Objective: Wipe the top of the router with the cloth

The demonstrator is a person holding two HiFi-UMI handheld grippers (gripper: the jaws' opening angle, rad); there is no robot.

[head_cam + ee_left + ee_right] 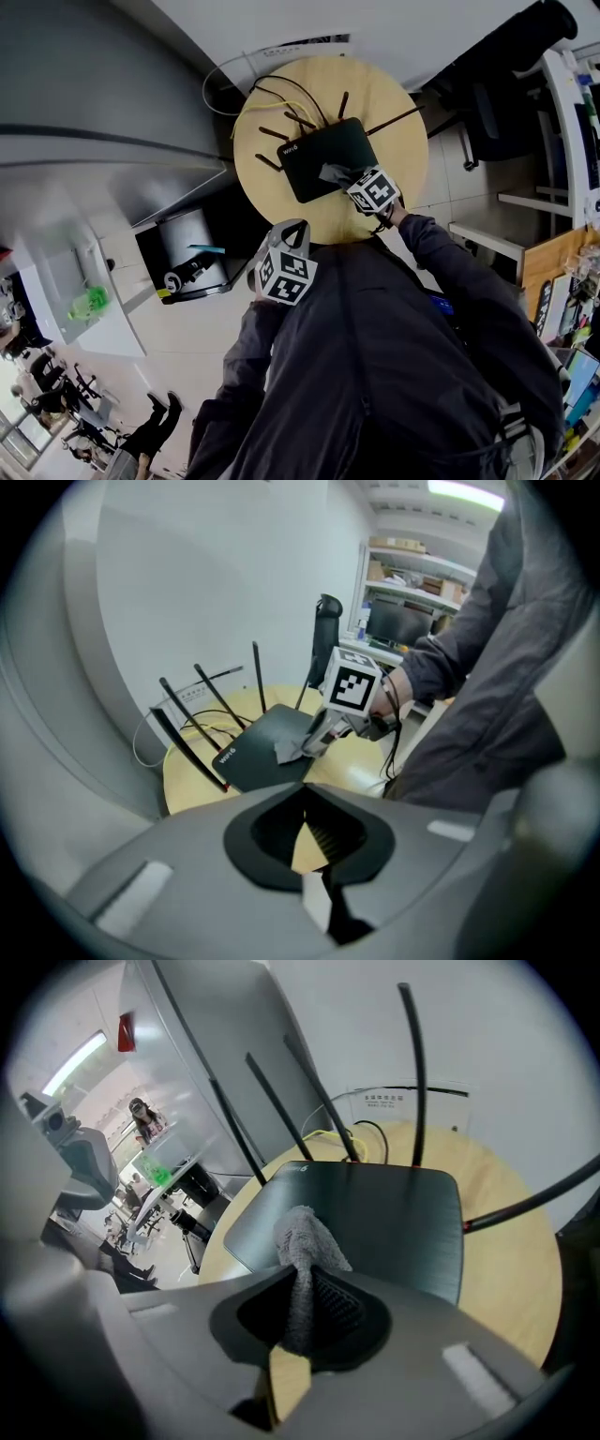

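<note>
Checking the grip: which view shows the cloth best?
Right gripper view: the cloth is close up, pinched in the right gripper, resting on the router. Head and left gripper views show only a small grey scrap.

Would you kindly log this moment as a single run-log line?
right gripper: shut on cloth | cloth: on router top | left gripper: shut, empty, held off table

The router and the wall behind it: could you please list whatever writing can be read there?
"WiFi 6": white print on top of the router, near one corner.
Wall label: printed lines, too small to read.
</note>
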